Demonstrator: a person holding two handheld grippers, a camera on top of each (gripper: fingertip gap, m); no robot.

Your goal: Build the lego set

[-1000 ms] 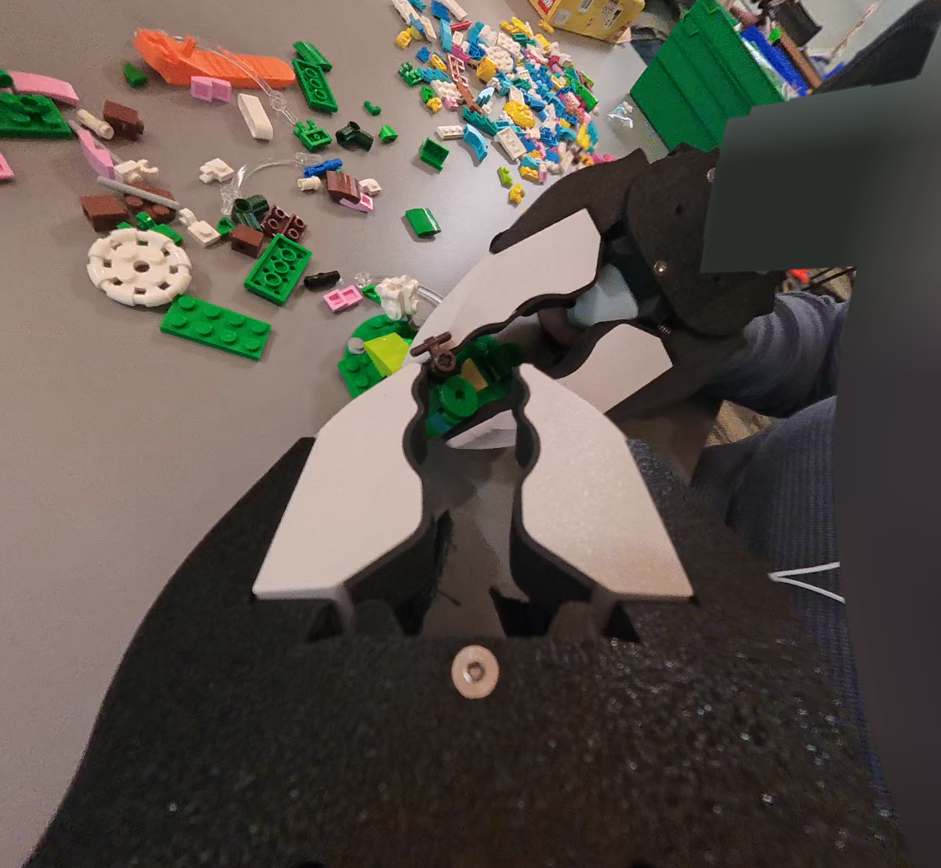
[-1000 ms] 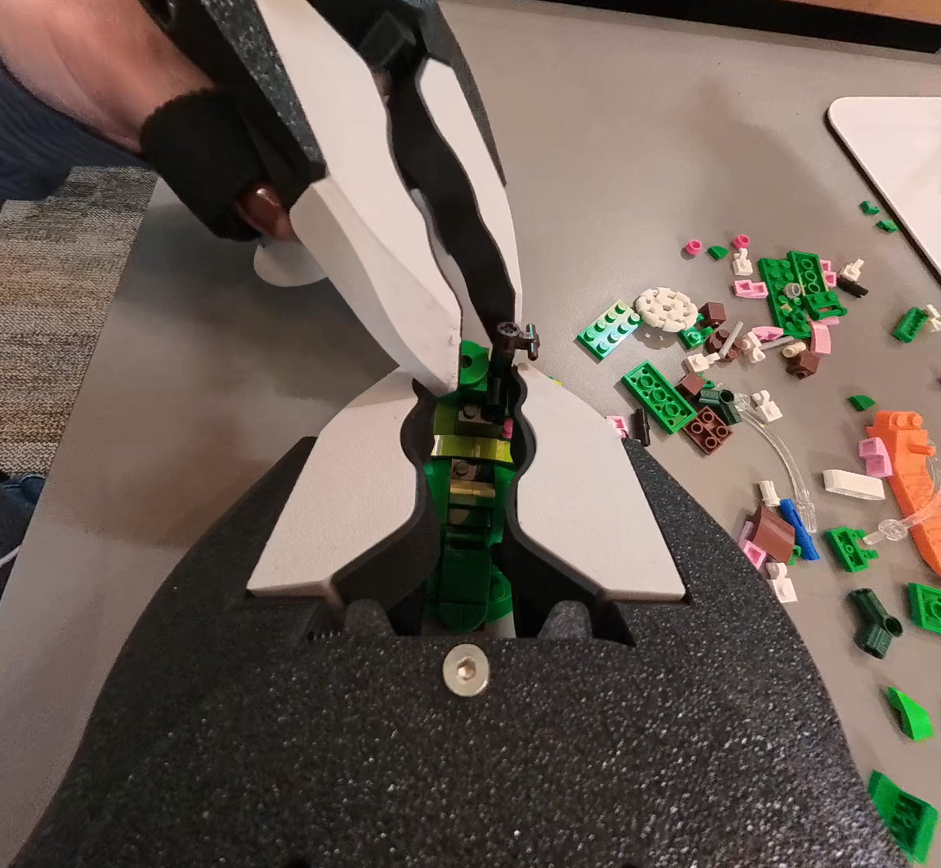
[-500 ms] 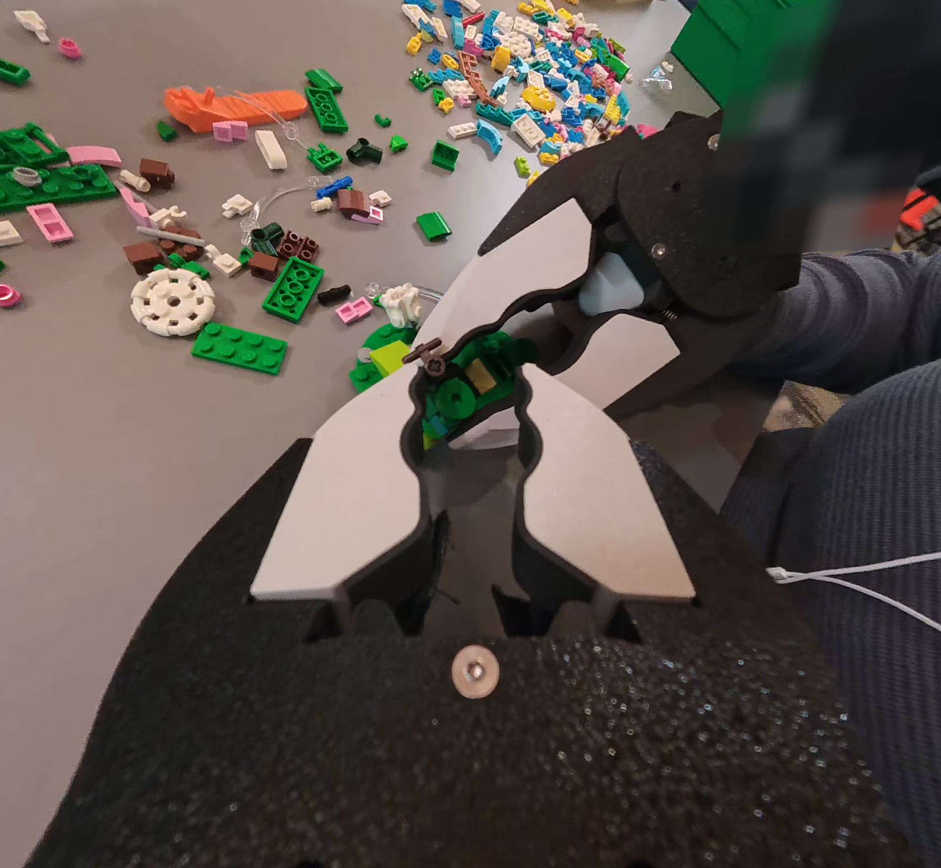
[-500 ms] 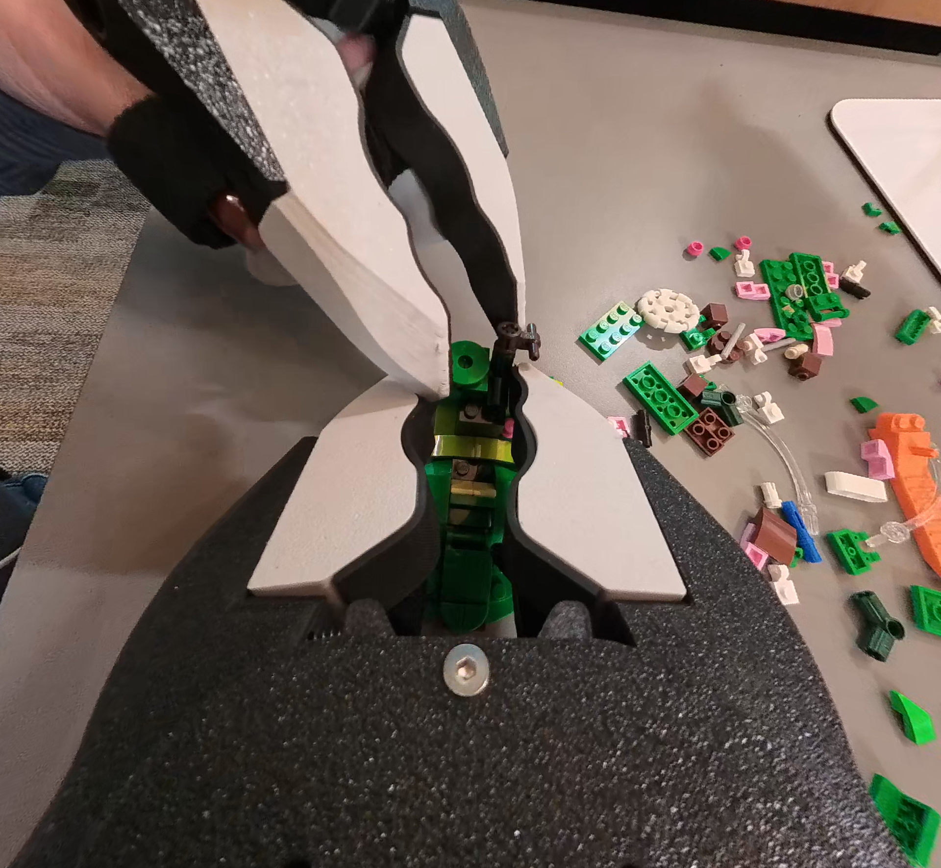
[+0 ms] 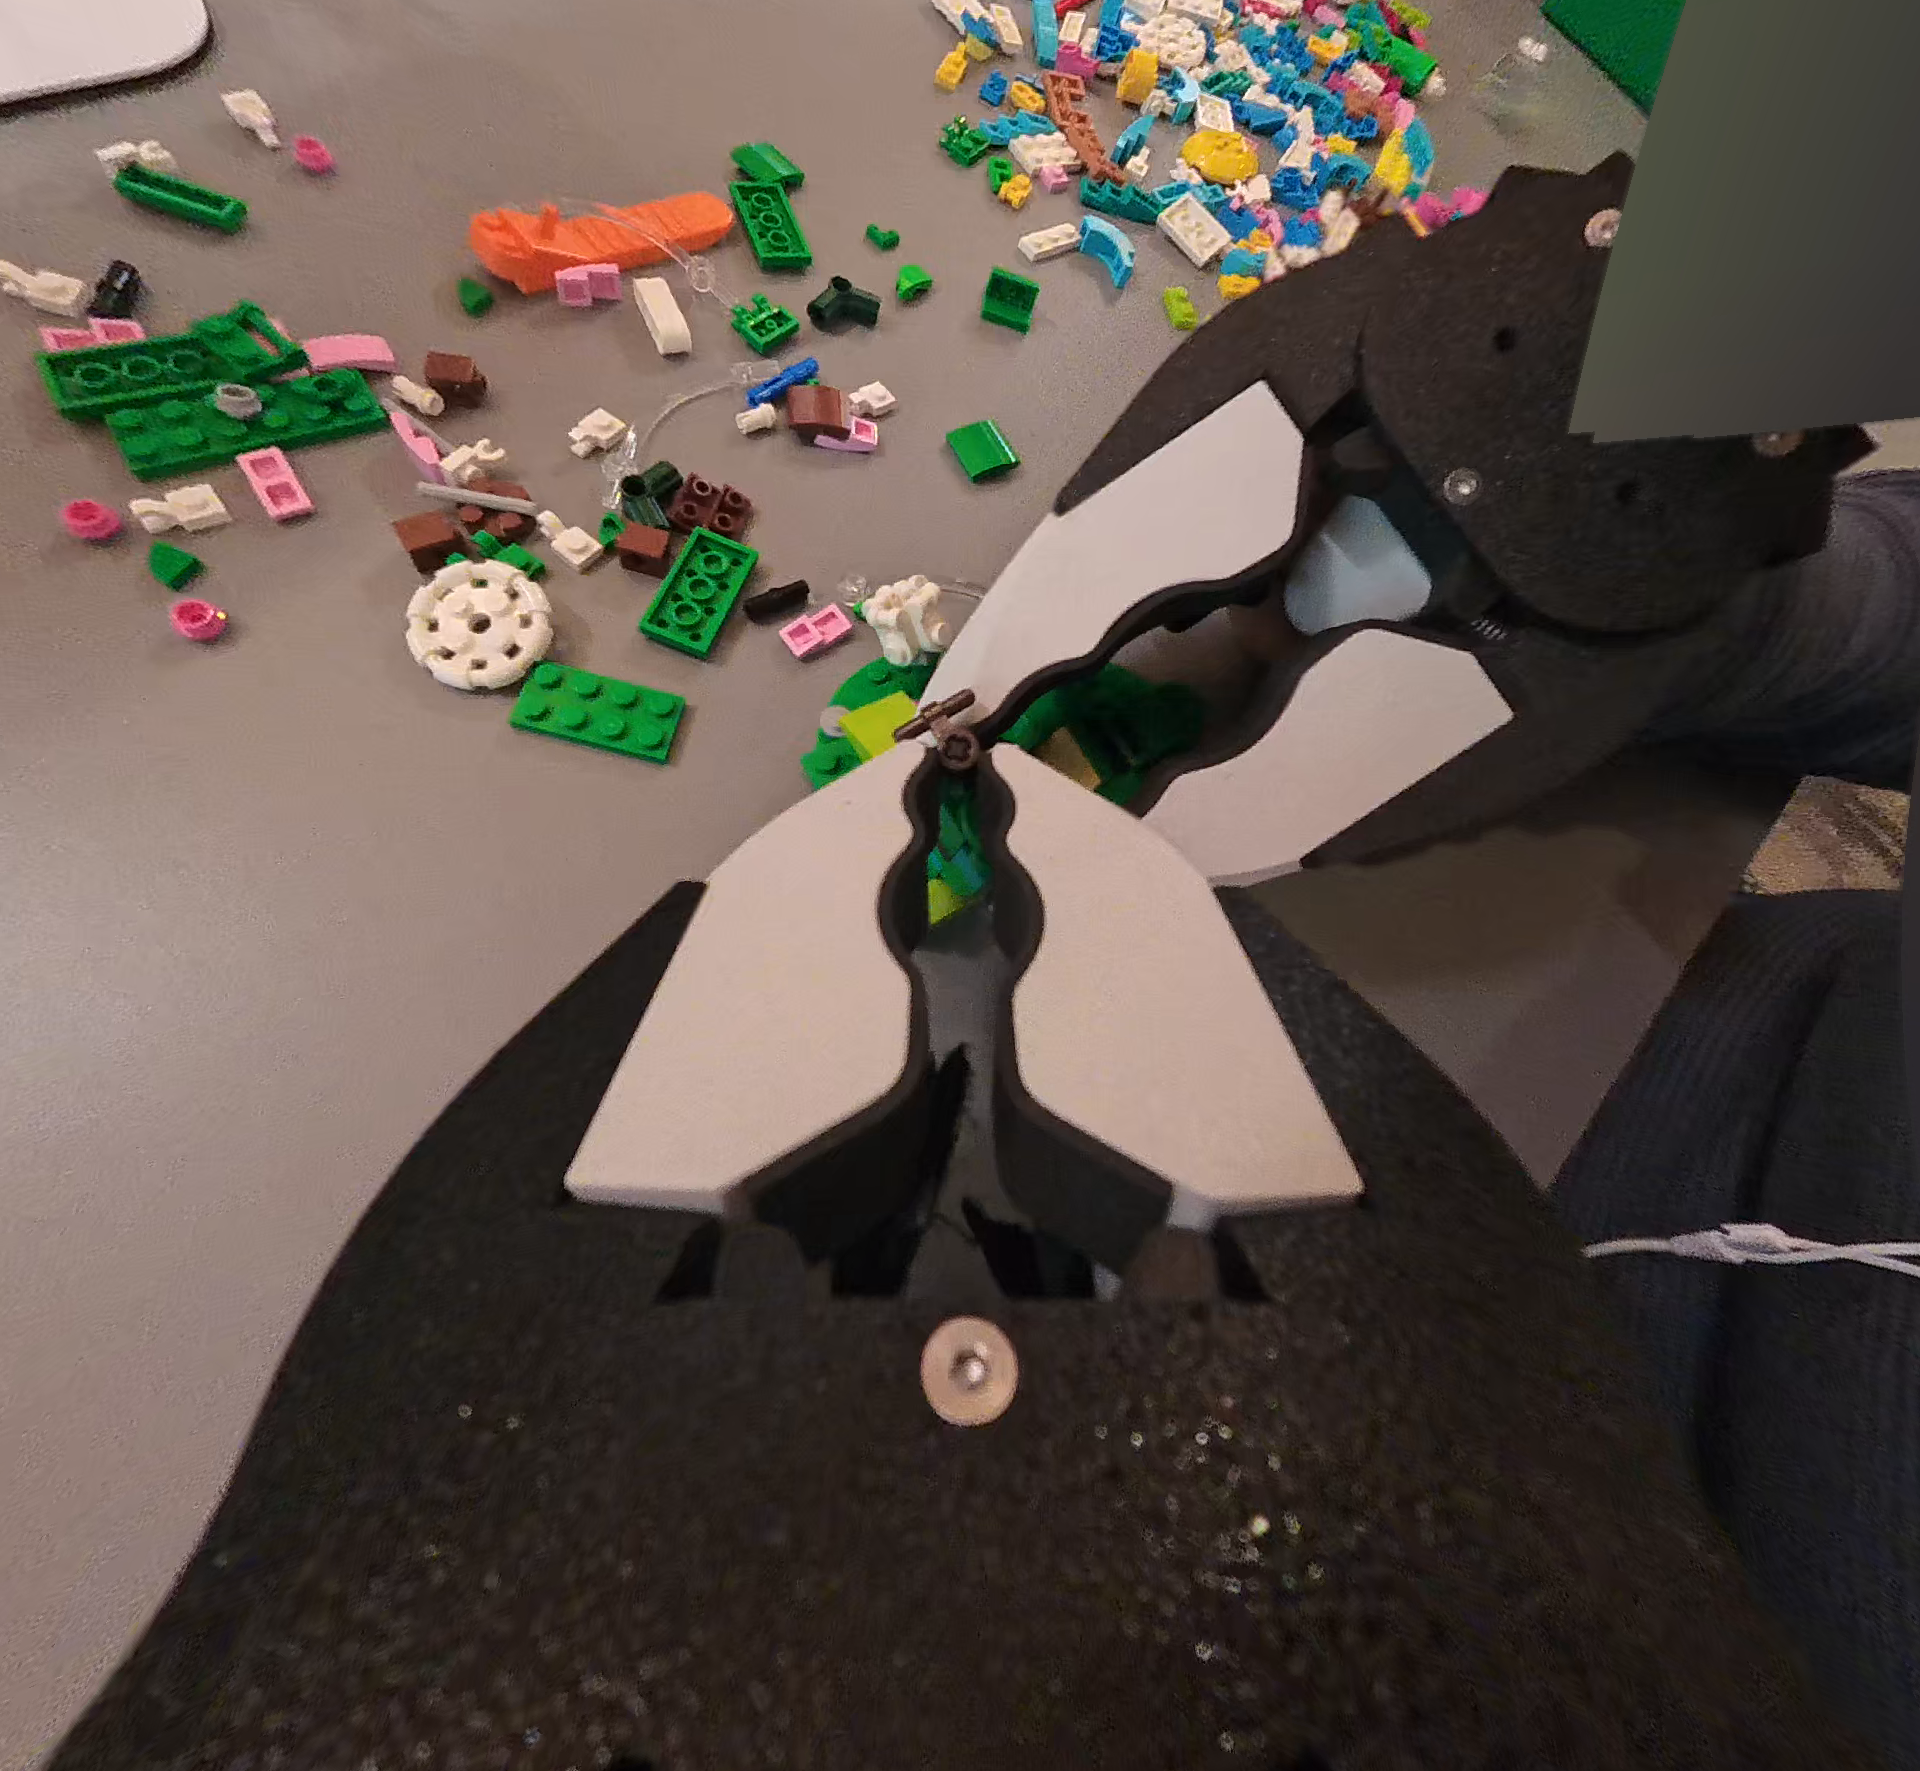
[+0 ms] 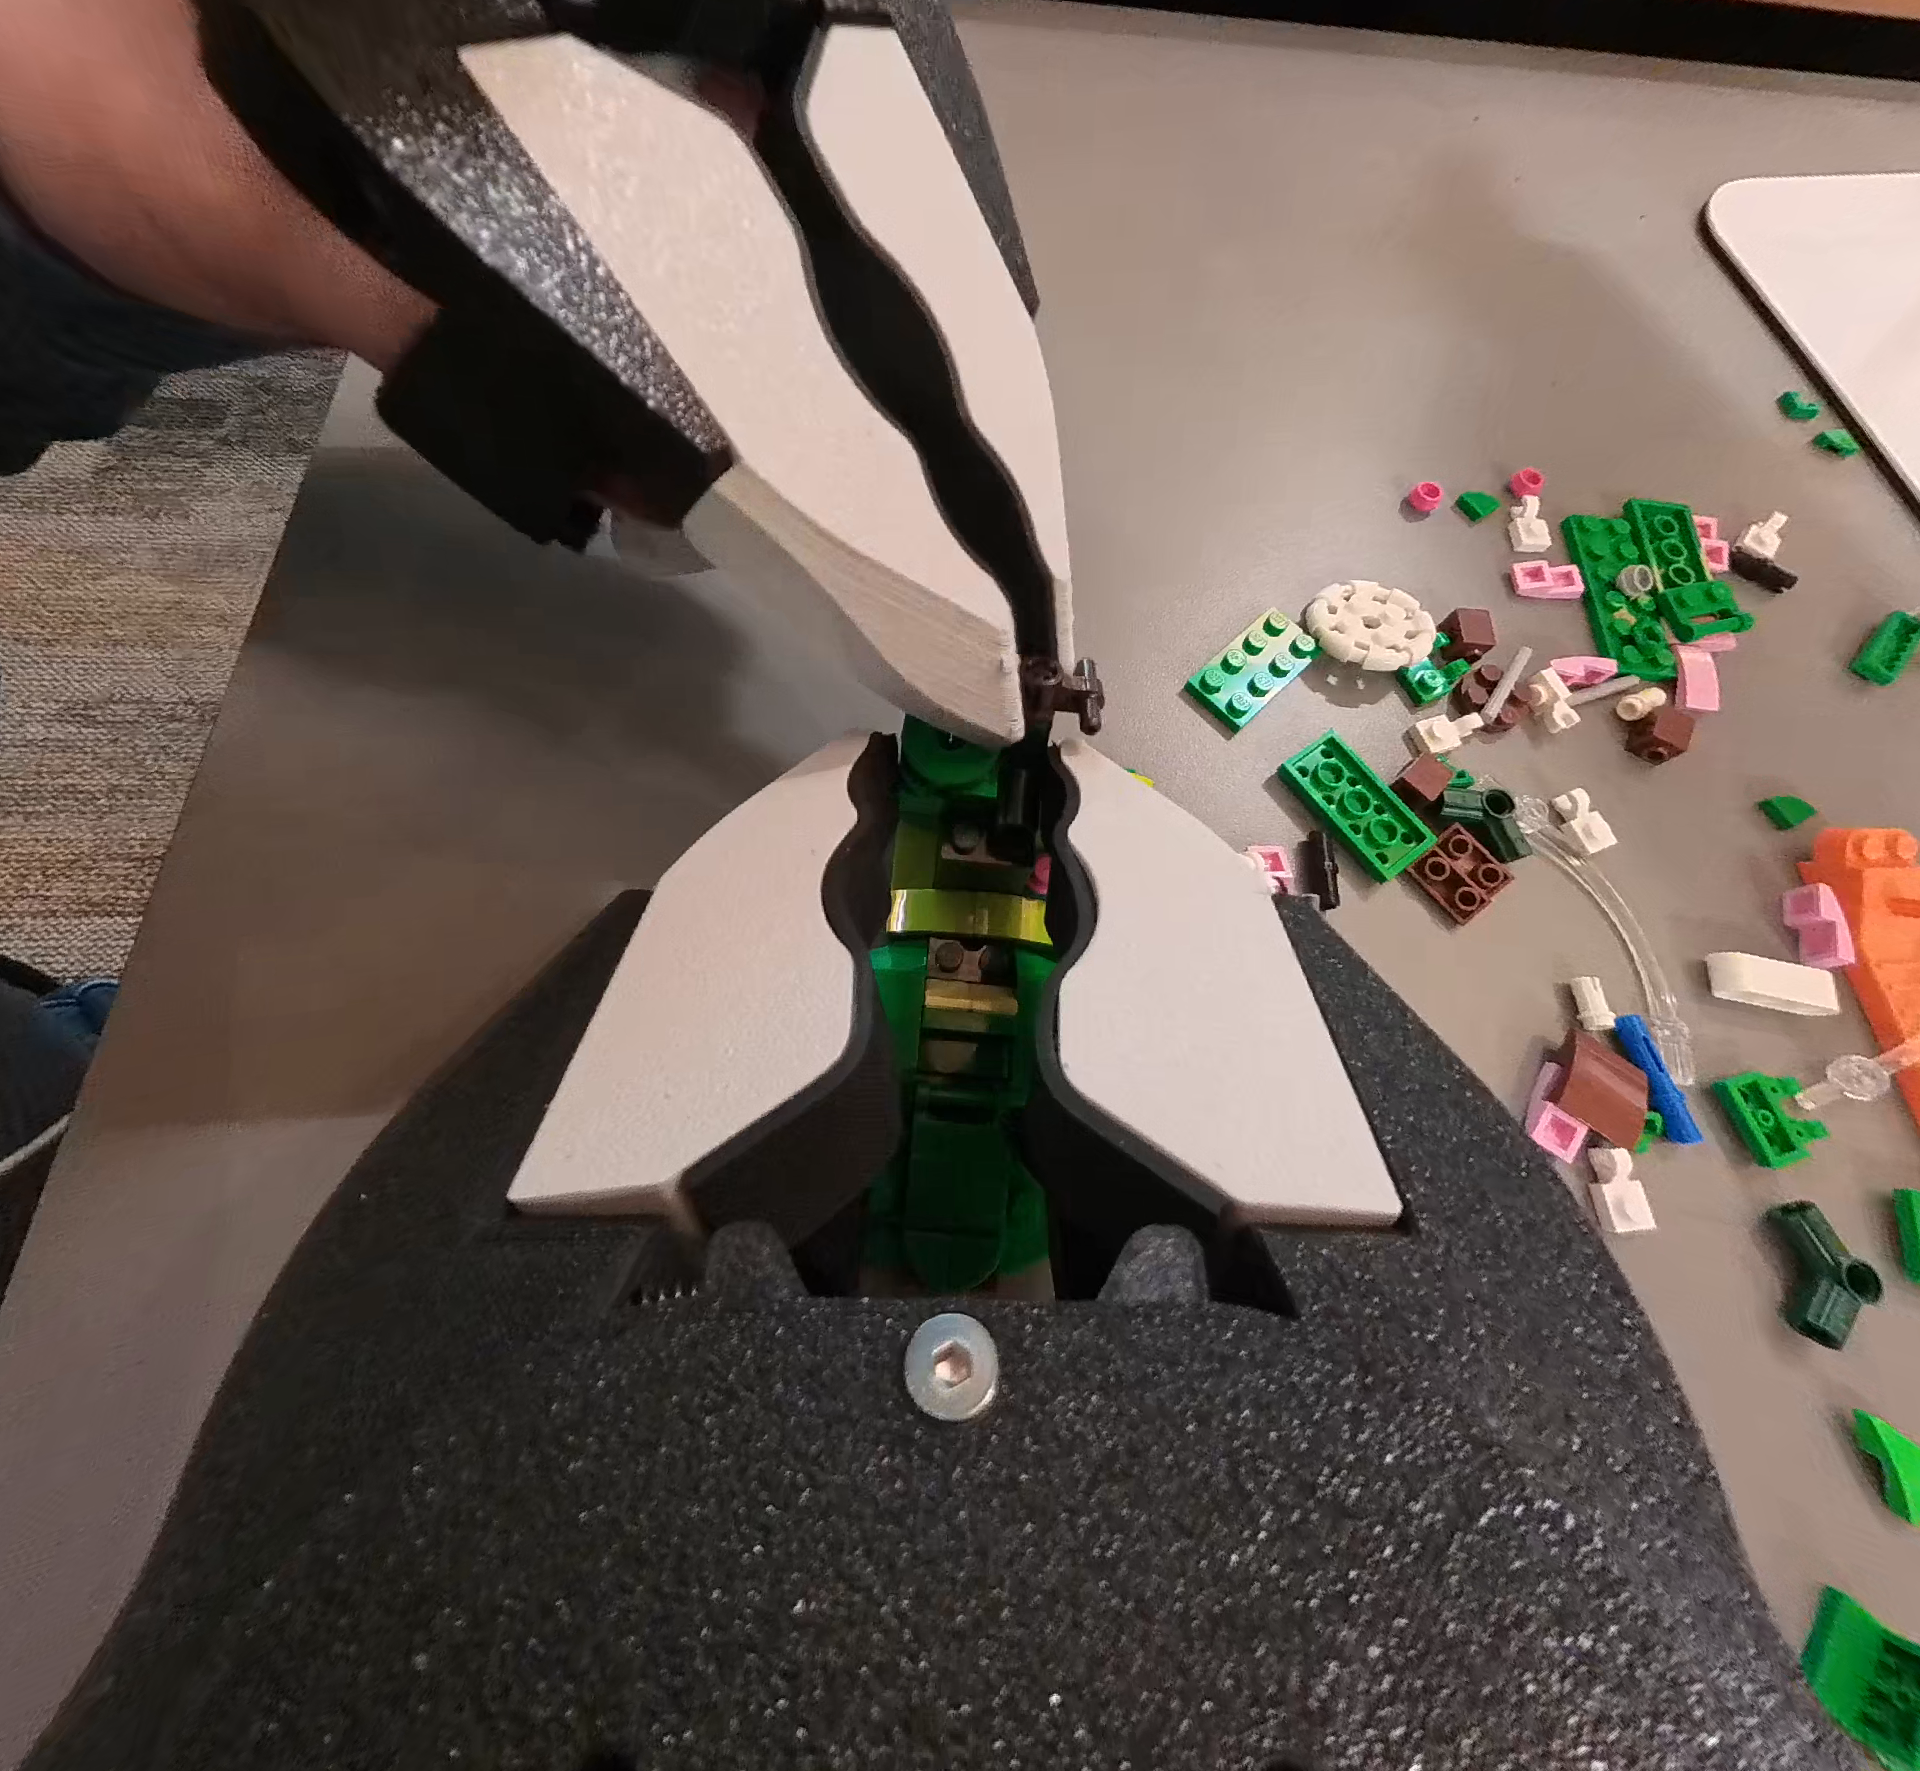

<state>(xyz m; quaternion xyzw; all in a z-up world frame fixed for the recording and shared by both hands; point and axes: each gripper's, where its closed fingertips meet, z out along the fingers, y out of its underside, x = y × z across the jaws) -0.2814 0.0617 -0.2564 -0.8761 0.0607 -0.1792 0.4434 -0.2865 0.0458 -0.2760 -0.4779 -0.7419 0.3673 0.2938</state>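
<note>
Just above the grey desk [image 5: 260, 942], the left gripper [image 5: 956, 757] is pinching a tiny dark brown bar piece [image 5: 940, 729] at its fingertips, angling down onto the green lego build [image 6: 961, 1004]. That build is sitting clamped between the right gripper's [image 6: 971, 765] fingers. Only the right wrist view is showing the build's yellow-green bands and black studs deep in the grip; the left wrist view is showing the colourful brick pile [image 5: 1195, 80] and orange piece [image 5: 592, 235] instead.
</note>
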